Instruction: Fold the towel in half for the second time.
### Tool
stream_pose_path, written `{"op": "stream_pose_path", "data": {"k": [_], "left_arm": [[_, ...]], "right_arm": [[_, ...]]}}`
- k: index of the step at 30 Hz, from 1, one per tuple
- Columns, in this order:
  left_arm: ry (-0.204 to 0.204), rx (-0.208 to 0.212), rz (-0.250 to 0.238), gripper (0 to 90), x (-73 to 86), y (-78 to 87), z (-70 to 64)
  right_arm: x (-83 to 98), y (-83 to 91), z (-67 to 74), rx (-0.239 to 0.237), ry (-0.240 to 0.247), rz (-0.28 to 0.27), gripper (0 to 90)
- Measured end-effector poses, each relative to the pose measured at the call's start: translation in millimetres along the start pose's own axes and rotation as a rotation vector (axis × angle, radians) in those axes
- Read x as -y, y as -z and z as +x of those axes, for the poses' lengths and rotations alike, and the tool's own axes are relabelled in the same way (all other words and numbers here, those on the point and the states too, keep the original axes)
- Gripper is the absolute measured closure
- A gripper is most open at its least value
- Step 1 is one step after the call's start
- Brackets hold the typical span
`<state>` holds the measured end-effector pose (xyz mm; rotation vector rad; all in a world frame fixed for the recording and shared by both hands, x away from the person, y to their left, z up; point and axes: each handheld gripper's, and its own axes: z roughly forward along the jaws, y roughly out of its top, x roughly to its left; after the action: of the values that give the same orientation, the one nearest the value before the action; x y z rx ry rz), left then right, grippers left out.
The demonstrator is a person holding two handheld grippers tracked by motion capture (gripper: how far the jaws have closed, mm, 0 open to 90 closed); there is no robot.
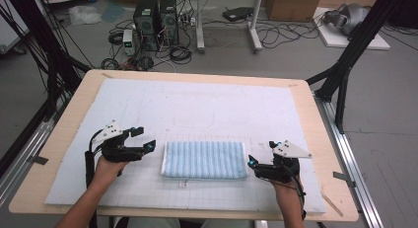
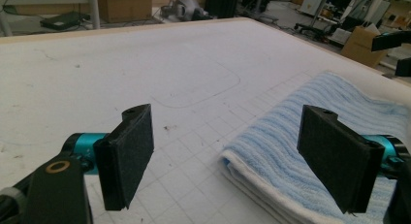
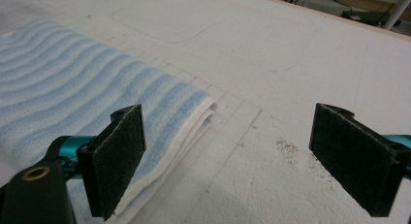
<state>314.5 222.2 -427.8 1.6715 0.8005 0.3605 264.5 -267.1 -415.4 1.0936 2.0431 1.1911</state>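
Towel (image 1: pixel 204 160) lies folded flat on the desk (image 1: pixel 315 120), so left gripper (image 1: pixel 143 137) and right gripper (image 1: pixel 261 154) flank it, both wide and empty.

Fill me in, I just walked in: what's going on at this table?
A person is working on a blue striped towel with a hand-held gripper in each hand. The towel lies folded into a neat rectangle on the white mat. The left gripper sits just off the towel's left end and the right gripper just off its right end. Both have their jaws wide open with nothing between them, so the towel is not held.
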Motion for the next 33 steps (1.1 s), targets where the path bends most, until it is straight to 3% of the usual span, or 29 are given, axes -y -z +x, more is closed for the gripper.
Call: {"op": "stream_pose_path", "data": {"k": [6, 18, 33], "left_arm": [[-0.005, -0.013, -0.014, 23.1, -0.3, 7.2, 0.2], [-0.026, -0.051, -0.051, 24.9, -2.3, 25.9, -1.2], [-0.034, -0.065, -0.037, 25.9, 0.6, 27.3, -0.8]], "right_arm": [[-3.8, 6.7, -2.5, 0.025, -0.005, -0.034, 11.7], [-8.1, 16.9, 0.9, 0.065, 0.006, -0.044, 11.4], [-5.0, 16.2, -6.2, 0.071, -0.033, -0.043, 11.4]]}}
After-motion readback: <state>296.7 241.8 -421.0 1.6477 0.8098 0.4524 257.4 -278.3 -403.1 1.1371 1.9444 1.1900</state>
